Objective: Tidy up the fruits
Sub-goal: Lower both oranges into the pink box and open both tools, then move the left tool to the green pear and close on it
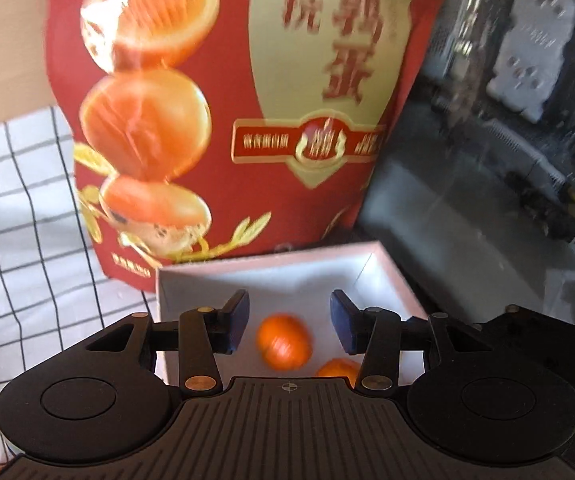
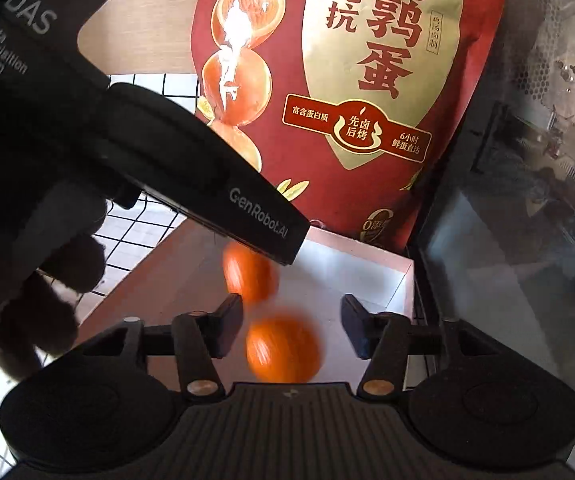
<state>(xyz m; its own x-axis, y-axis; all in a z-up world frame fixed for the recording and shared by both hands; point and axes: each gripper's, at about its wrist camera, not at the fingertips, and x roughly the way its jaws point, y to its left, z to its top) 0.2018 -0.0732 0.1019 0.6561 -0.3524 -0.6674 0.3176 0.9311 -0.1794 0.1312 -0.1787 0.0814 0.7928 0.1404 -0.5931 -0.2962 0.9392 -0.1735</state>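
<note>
Two round, glossy tangerines, motion-blurred, lie in the white box [image 1: 391, 280]: far tangerine [image 1: 283, 342], near tangerine [image 1: 335, 372]. Left gripper [image 1: 287, 316] wide apart, empty, above the box. Right gripper [image 2: 291, 322] wide apart, empty. Red pouch [image 2: 347, 80] upright just beyond the box reads "鹌鹑蛋", "无抗", "先卤后烤". Left gripper's body reads "GenRobot.AI", "DAS".

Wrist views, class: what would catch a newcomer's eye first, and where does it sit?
A big red snack bag printed with gold Chinese lettering stands behind a shallow white box. Inside the box lie two blurred oranges, one between the open right gripper fingers, another beyond it.
</note>
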